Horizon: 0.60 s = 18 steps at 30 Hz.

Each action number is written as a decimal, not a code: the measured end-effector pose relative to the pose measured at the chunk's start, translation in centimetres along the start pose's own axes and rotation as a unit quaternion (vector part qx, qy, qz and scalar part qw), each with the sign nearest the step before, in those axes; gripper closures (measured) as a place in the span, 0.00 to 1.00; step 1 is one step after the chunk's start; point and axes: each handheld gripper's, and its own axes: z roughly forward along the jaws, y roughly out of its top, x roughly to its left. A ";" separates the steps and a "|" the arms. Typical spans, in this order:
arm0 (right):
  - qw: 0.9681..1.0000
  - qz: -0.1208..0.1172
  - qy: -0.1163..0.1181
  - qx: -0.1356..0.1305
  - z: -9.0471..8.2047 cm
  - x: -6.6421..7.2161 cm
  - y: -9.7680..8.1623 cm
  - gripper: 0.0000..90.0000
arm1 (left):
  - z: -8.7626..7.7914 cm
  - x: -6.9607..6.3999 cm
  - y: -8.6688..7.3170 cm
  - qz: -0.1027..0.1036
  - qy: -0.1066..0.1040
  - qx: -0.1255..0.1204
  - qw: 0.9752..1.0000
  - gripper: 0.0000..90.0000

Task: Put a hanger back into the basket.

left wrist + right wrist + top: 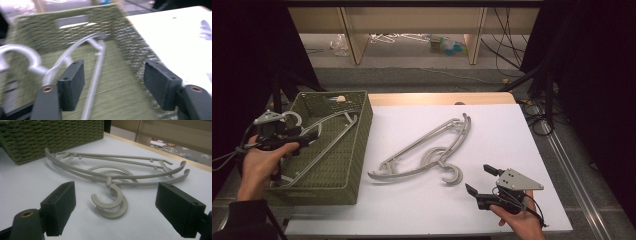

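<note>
The left gripper (310, 138) is hovering over the green woven basket (360, 150) with its jaws standing apart and nothing between the pads. Below it, one grey hanger (96, 65) is lying loose on the basket floor, its hook curling toward the near wall, so that one looks delivered and let go. Two more hangers (432, 150) are waiting on the white table (512, 130), stacked one on the other, hooks (111, 205) pointing toward the person. That stacking is likely why the right gripper (477, 180) is lining up where it is: just short of the hooks, jaws spread wide and empty, aimed straight along the tabletop at them. The hook is the easiest part to pinch, standing clear of the long arms. The basket is sitting just left of the pair, within a short carry. Peeling one hanger off its twin looks like the tricky bit ahead.
</note>
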 end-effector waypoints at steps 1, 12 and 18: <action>1.000 -0.001 0.000 -0.001 0.0 0.0 0.0 0.20 | 0.2 -0.6 0.1 0.007 -0.017 -0.005 1.000 0.36; 1.000 0.000 0.001 -0.002 0.0 0.1 0.0 0.20 | 0.9 -7.7 1.3 0.021 -0.138 -0.062 0.988 0.32; 1.000 0.002 0.002 0.002 0.0 0.0 0.0 0.20 | 2.0 -12.1 0.8 0.057 -0.159 -0.058 0.984 0.31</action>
